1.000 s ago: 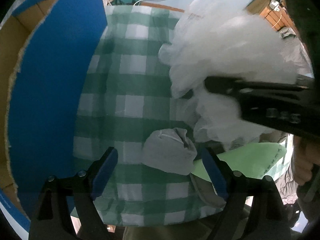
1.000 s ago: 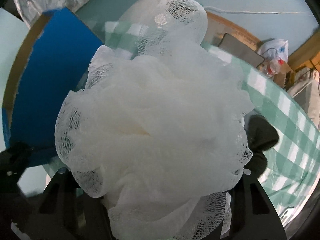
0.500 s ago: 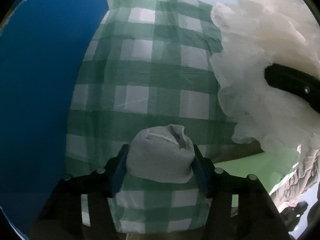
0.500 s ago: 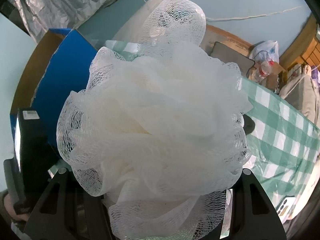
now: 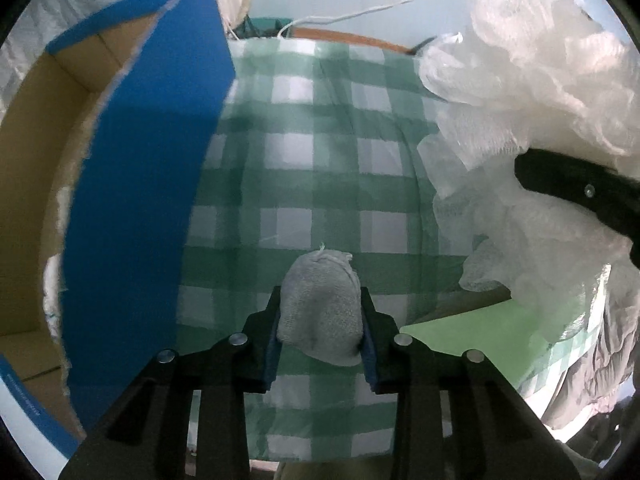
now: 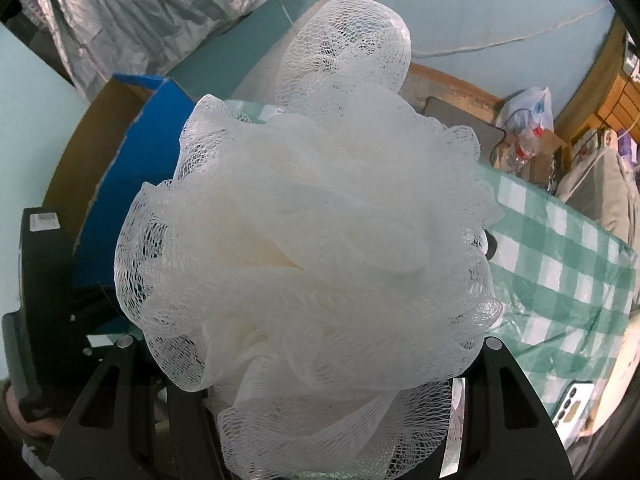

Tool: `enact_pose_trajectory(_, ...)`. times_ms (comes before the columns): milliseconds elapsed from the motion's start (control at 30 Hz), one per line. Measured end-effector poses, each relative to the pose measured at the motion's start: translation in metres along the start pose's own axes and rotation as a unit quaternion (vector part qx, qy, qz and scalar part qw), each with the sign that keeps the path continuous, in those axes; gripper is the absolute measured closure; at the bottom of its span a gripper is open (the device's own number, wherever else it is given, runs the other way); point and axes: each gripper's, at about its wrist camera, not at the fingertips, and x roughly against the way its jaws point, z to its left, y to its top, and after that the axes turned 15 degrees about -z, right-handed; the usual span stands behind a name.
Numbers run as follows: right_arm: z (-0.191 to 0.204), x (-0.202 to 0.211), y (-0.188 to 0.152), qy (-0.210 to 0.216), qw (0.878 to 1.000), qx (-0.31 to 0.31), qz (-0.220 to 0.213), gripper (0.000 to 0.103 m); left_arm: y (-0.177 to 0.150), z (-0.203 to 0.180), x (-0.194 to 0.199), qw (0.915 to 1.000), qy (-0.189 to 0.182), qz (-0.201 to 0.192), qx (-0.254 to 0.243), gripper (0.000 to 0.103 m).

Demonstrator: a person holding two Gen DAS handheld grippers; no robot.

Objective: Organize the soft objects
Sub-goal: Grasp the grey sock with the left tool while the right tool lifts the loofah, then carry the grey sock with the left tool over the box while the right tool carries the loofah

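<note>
While both soft things hang in the air beside the box (image 5: 136,184), the main risk is a drop short of it. Left hand-held gripper (image 5: 320,344) is closed on a small grey cloth (image 5: 320,312), pinched between the blue pads (image 5: 370,356) by its lower part only; the upper end stands free. If the pads ease off, or the cloth brushes the box's blue wall on the way over, it could slide out and land on the checked desk (image 5: 304,184) just right of the box.

Right hand-held gripper (image 6: 320,404) carries a white mesh pouf (image 6: 312,240). Its bulk hides the fingertips in the right wrist view, but the left view shows a black finger pressed into the mesh, so I judge it clamped on the pouf, right of the box and above the desk. Mesh springs back and gives little to bite on; a loose fold could pull through. It is wide, too, so it may catch on the box's torn rim, and it blocks the right camera, making the aim harder to judge.

Open at the top, the box shows brown cardboard inside. Something white lies low against its inner wall; what it is I cannot tell. Most of the interior is out of sight.
</note>
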Motion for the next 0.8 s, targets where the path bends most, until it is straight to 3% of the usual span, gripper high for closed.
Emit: enact_pose_trajectory(800,0.028,0.058,0.022,0.019,0.998,0.006,-0.059,0.046,0.028,0.033,0.110,0.9956,-0.016,-0.088,0.030,0.070)
